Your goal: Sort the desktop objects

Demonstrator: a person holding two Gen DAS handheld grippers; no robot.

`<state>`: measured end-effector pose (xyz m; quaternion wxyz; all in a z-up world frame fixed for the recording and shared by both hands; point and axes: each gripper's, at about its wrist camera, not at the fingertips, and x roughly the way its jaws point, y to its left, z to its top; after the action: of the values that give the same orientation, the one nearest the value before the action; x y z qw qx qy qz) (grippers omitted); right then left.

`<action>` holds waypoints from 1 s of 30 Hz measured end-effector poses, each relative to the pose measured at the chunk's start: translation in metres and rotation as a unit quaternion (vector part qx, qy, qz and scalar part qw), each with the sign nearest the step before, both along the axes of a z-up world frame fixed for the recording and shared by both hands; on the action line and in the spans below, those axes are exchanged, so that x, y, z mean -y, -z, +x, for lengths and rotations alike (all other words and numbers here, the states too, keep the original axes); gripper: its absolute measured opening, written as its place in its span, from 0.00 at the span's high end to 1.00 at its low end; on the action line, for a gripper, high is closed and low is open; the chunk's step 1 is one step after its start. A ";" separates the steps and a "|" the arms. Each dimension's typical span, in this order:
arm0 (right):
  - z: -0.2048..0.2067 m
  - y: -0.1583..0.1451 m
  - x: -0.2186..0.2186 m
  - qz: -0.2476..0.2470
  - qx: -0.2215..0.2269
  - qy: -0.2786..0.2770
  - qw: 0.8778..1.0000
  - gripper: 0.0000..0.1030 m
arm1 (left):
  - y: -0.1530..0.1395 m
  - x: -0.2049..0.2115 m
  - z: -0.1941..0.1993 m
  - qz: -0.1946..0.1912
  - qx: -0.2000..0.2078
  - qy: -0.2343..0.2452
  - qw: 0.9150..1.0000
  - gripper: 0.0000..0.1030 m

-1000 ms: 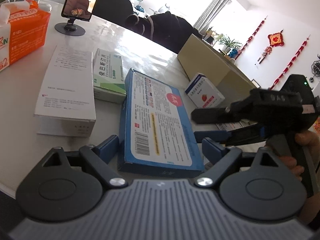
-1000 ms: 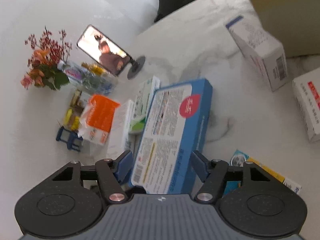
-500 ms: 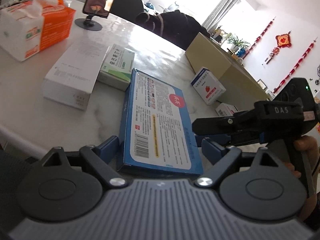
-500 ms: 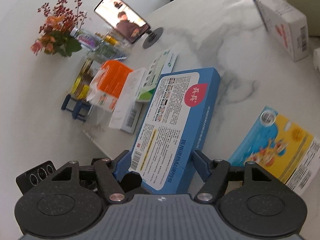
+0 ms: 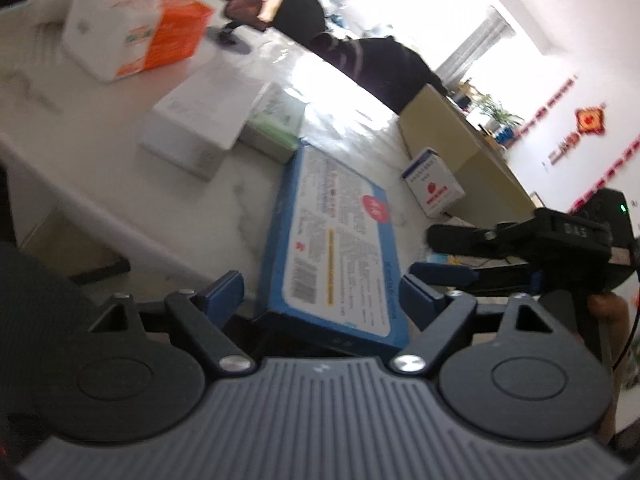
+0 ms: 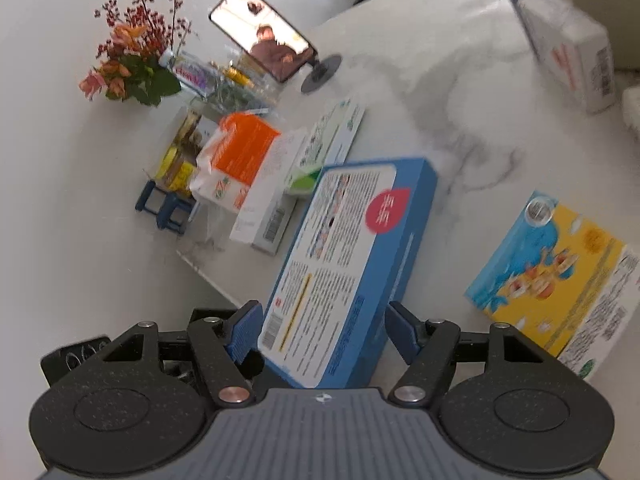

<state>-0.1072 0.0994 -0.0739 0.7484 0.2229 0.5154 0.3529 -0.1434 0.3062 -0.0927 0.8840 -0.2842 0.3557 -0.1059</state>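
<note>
While the blue box [image 5: 340, 240] lies lengthwise at the centre of both wrist views, its near end reaches over the edge of the white marble table [image 5: 168, 200] at the lower middle of the frame. The left gripper [image 5: 322, 292] has the near end of the box between its 2 fingers. Its jaws have just been closing, but a small gap shows at the left finger, so it is released and not pressing. The right gripper [image 6: 322, 328] is grasping the same box: its 2 blue pads sit against the long sides near the closest corner.

Above and left of the blue box, a white box [image 5: 200, 120] and a green box [image 5: 276, 124] lie side by side, touching. An orange tissue pack [image 5: 136, 36] stands in the upper left. A small box with a strawberry [image 5: 432, 184] is at the right, apart from the blue box. In the right wrist view, a yellow and blue box [image 6: 552, 276] lies flat at the right, and a phone on a stand [image 6: 264, 44] is at the top.
</note>
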 end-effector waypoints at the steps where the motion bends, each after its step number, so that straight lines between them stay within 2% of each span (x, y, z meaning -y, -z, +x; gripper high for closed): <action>1: 0.001 -0.002 0.002 0.002 0.003 0.003 1.000 0.31 | 0.003 -0.002 0.000 -0.008 -0.008 -0.007 1.000 0.24; 3: 0.003 -0.001 0.002 0.006 0.004 0.005 1.000 0.31 | 0.009 -0.005 0.001 -0.027 -0.024 -0.021 0.999 0.29; 7: 0.007 0.008 -0.002 0.005 -0.008 0.001 1.000 0.43 | 0.025 -0.009 0.004 -0.069 -0.049 -0.042 0.996 0.42; 8: 0.008 0.010 -0.002 0.002 -0.009 0.002 1.000 0.44 | 0.027 -0.009 0.003 -0.072 -0.053 -0.047 0.995 0.42; 12: 0.013 0.019 -0.003 -0.004 -0.019 0.006 1.000 0.47 | 0.026 -0.010 -0.002 -0.090 -0.047 -0.054 0.993 0.56; 17: 0.012 0.020 -0.005 -0.011 -0.017 0.001 1.000 0.49 | 0.015 -0.003 -0.005 -0.059 -0.034 -0.059 0.996 0.58; 24: 0.015 0.019 0.000 -0.009 -0.026 0.006 1.000 0.48 | -0.014 0.014 -0.010 0.021 0.016 -0.042 0.999 0.65; 30: 0.022 0.014 0.015 0.017 -0.043 0.027 0.999 0.34 | -0.029 0.029 -0.004 0.039 0.060 -0.005 0.997 0.65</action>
<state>-0.0852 0.0846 -0.0883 0.7309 0.2648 0.5347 0.3313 -0.1477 0.2768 -0.0637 0.9149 -0.2445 0.3039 -0.1041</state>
